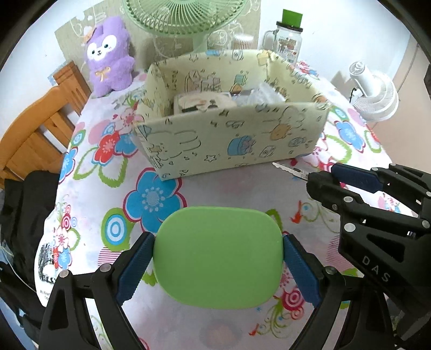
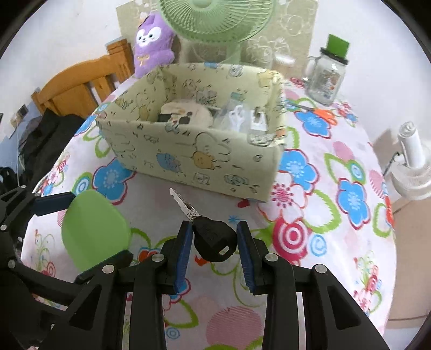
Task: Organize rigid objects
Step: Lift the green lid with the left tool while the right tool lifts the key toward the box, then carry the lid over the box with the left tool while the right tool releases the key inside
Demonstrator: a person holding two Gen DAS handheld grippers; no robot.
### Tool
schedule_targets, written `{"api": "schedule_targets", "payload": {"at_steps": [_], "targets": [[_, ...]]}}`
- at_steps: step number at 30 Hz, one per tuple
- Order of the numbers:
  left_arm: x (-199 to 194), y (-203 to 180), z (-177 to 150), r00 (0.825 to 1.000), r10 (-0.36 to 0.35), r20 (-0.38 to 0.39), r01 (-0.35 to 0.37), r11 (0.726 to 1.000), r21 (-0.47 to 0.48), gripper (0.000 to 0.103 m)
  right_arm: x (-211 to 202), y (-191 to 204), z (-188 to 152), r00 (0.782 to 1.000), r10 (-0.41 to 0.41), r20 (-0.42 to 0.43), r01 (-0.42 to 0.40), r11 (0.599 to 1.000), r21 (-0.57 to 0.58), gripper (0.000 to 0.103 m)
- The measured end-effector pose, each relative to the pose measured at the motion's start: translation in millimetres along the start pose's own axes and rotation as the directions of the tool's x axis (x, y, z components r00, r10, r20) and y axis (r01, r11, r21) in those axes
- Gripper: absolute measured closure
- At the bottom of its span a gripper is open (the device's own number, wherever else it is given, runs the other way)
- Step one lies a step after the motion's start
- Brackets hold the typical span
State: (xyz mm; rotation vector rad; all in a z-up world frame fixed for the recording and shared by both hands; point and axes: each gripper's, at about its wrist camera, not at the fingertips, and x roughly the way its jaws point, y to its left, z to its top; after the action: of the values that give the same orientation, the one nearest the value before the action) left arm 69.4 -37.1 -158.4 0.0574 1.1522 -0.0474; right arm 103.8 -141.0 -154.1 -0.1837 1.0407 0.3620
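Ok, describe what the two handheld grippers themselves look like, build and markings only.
Both match: the left gripper and the right gripper have black angular plastic linkage frames with triangular cutouts and round silver pivot pins. Each finger carries a flat, textured dark blue pad. The right gripper's body bears white lettering reading DAS. No cables or sleeves show.

Free: bare tablecloth point(image 2: 309, 269) before patterned box point(image 1: 231, 140), open top | Blocking: box's front wall ahead | Far rim: plush toy point(image 1: 107, 56), green fan point(image 1: 186, 18), glass jar point(image 2: 327, 78) | Right: scissors point(image 2: 320, 113), white fan point(image 1: 374, 94) | Left: wooden chair point(image 1: 40, 126)
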Motion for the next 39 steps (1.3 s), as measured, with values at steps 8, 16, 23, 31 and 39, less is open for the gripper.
{"api": "schedule_targets", "payload": {"at_steps": [8,16,23,31,39], "targets": [[-36,-6,2,0.999,-0.01,0.04,0.009,1.0,0.023,0.008,-37,4,2,0.998,-0.021,0.052,0.019,0.999,0.034,0.067],[-67,-6,10,0.997,-0.036,0.071,0.032,0.997,0.063,0.008,-74,4,5,0.995,-0.034,0.091,0.025,0.995,0.098,0.067],[-84,-6,19,0.992,-0.06,0.111,0.049,0.994,0.1,0.008,-96,6,13,0.99,-0.074,0.124,0.058,0.99,0.131,0.067],[-97,-4,28,0.987,-0.083,0.137,0.063,0.988,0.14,0.008,-116,10,19,0.987,-0.087,0.132,0.064,0.984,0.166,0.067],[-98,-2,39,0.986,-0.088,0.14,0.066,0.986,0.156,0.008,-118,11,30,0.987,-0.097,0.127,0.075,0.984,0.163,0.067]]}}
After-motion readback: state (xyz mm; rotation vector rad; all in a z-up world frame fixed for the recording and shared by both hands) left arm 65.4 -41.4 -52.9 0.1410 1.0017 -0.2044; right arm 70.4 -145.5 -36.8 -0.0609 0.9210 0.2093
